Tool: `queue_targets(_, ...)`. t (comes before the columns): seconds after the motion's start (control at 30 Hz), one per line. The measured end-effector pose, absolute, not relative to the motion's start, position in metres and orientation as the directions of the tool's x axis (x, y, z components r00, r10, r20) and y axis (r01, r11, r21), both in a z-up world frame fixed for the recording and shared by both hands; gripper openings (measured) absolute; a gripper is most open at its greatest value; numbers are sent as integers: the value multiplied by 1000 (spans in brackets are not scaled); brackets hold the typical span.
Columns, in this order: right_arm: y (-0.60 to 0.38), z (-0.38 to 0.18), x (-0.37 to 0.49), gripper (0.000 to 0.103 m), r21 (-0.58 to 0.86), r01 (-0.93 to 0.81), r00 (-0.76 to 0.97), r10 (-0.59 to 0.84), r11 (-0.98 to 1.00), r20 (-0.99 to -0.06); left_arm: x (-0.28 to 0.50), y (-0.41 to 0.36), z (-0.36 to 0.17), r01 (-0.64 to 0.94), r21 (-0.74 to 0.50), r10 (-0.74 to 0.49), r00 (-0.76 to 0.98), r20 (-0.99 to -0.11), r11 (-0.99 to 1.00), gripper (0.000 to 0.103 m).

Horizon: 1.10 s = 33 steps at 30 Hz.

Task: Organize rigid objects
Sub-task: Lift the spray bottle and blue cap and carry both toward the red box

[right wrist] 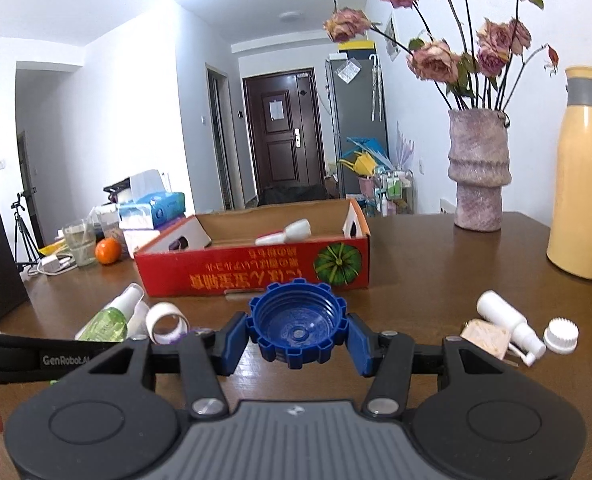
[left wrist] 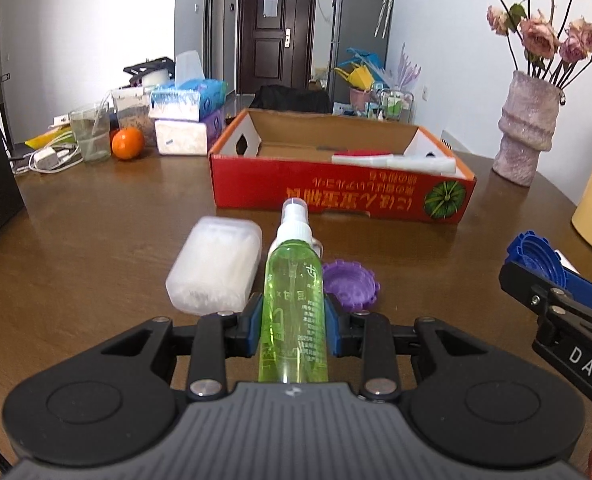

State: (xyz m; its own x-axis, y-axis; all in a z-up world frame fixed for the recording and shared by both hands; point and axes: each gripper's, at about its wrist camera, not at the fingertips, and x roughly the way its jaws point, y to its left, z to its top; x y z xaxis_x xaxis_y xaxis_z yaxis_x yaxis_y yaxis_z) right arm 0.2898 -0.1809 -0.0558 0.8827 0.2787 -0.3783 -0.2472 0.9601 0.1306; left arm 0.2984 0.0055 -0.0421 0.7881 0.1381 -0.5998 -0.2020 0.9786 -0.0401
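Note:
My left gripper (left wrist: 294,326) is shut on a green spray bottle (left wrist: 294,304), nozzle pointing away, low over the brown table (left wrist: 96,220). My right gripper (right wrist: 297,338) is shut on a blue ridged cap (right wrist: 296,324), open side toward the camera; it also shows in the left wrist view (left wrist: 536,258). A red cardboard box (left wrist: 336,188) stands open ahead, holding a white and red tube (left wrist: 380,158). A frosted white case (left wrist: 216,266) and a purple cap (left wrist: 350,282) lie beside the bottle.
A white tape roll (right wrist: 166,320) lies left of the blue cap. A small white bottle (right wrist: 508,326), a white brush cap (right wrist: 561,336) and a beige card (right wrist: 486,338) lie at right. A vase (right wrist: 478,168), a yellow flask (right wrist: 584,196), tissue boxes (left wrist: 188,116), a glass (left wrist: 92,132) and an orange (left wrist: 127,143) stand farther back.

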Motion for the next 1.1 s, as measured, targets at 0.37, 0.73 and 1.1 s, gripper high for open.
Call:
queue_targets(0.37,-165,-38,306,51,126,-260,890,288,957,-354,312,18,-25,-180,-63,111,808,-579,982,32)
queue_targets(0.73,-151,-25,330,51,126,-268,896,295,955,-333,334,28,-4,-183,-89,106,834,-541,979,32)
queue_targets(1.1,-139,-17,362,51,131,-263,906,291,956,-308,368,35,5,-186,-111,103,848,-520,976,32)
